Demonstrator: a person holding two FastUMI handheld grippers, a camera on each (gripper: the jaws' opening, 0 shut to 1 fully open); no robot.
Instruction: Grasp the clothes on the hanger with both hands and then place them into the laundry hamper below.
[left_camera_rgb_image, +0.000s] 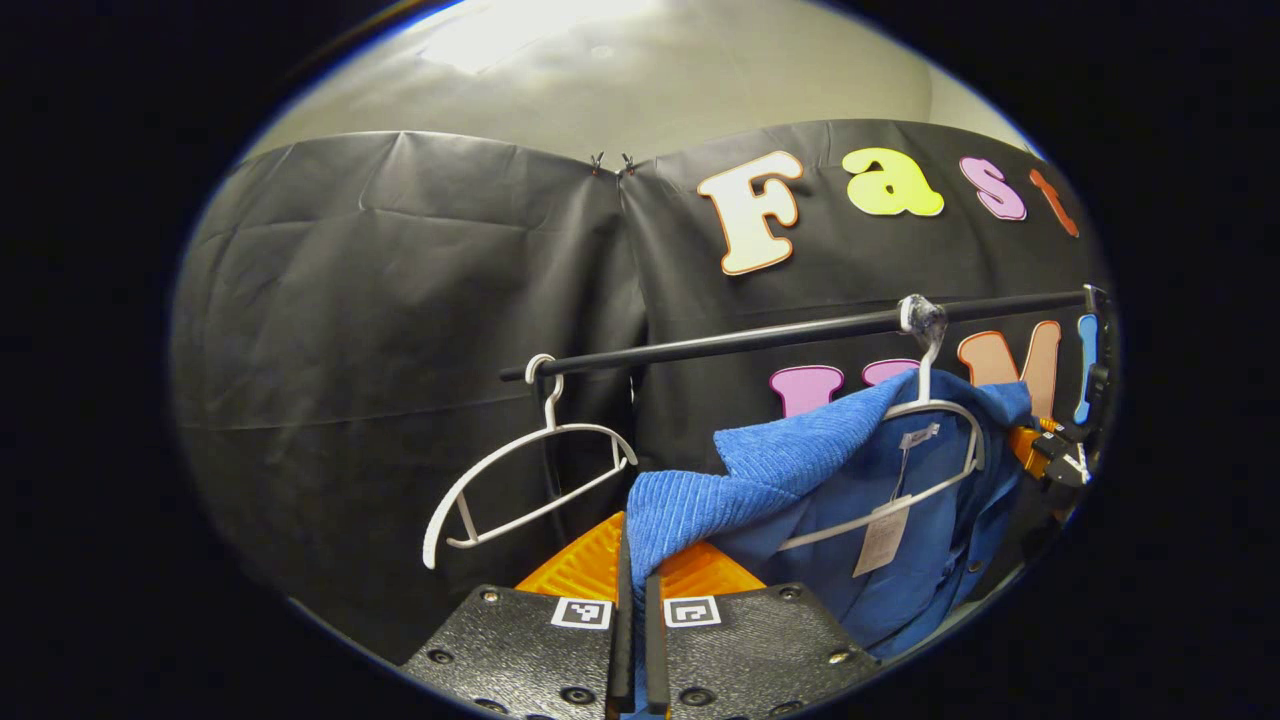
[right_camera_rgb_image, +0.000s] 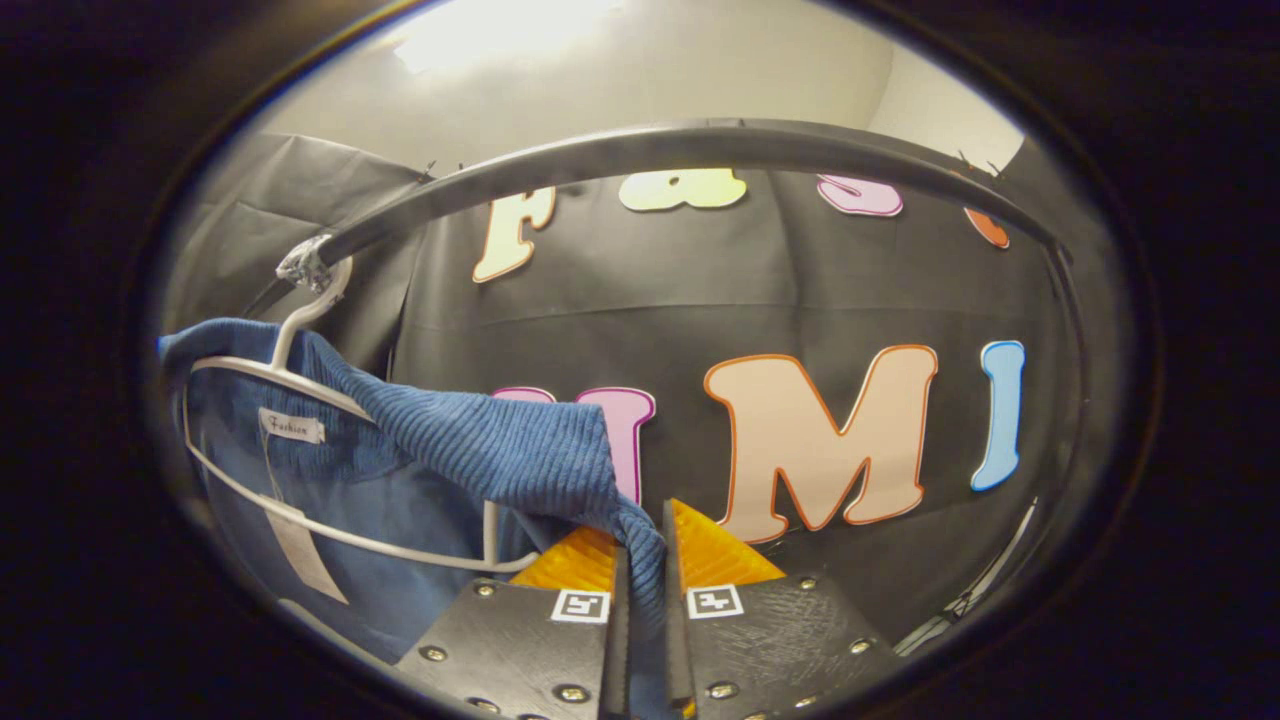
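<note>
Both claws, left (left_camera_rgb_image: 636, 600) and right (right_camera_rgb_image: 641, 590), pinch one blue garment (left_camera_rgb_image: 800, 470)

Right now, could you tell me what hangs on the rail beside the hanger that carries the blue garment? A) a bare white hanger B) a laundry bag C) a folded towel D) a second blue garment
A: in the left gripper view a bare white hanger hangs on the black rail, apart from the hanger carrying the blue garment, and it holds no clothes.
</note>
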